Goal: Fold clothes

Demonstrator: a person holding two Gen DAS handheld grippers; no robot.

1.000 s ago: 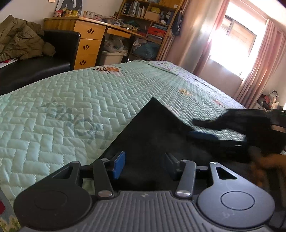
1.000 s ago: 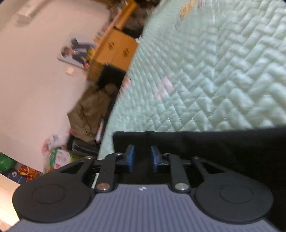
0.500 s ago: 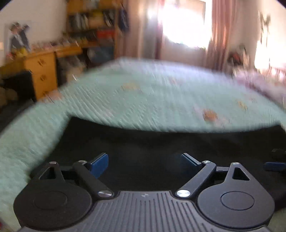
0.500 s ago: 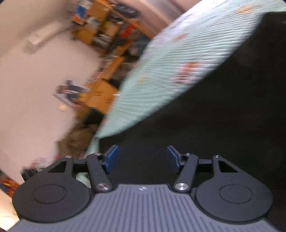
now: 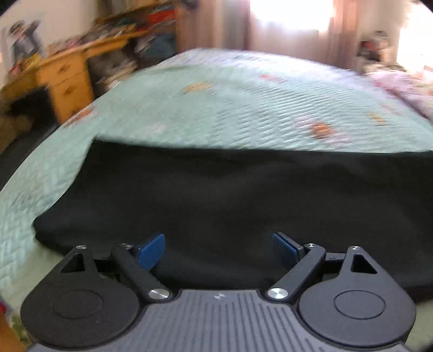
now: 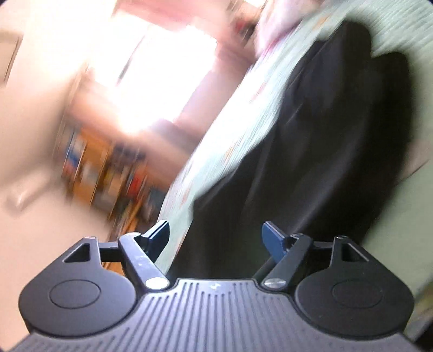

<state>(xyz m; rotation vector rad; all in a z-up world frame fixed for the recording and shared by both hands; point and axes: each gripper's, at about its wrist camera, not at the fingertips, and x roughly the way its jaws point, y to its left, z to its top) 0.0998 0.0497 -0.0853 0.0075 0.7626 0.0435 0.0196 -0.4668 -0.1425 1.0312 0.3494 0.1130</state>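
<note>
A black garment [image 5: 230, 205] lies spread flat on the pale green quilted bedspread [image 5: 230, 108]. My left gripper [image 5: 218, 247] hovers over its near edge with the jaws wide open and nothing pinched between the blue pads. The right wrist view is tilted and blurred; there the same black garment [image 6: 311, 151] runs away across the bedspread [image 6: 392, 205]. My right gripper [image 6: 216, 238] is above the garment's end with its jaws opening, and no cloth is caught between the pads.
A wooden desk with drawers [image 5: 67, 78] and cluttered shelves stand beyond the bed's far left side. Pink curtains and a bright window [image 5: 292, 16] are behind the bed. A pink floral blanket [image 5: 400, 86] lies at the bed's far right.
Both grippers have opened and let go of the black garment, which now lies flat. The right gripper has swung fast to face the window; the left has turned to face across the bed.
</note>
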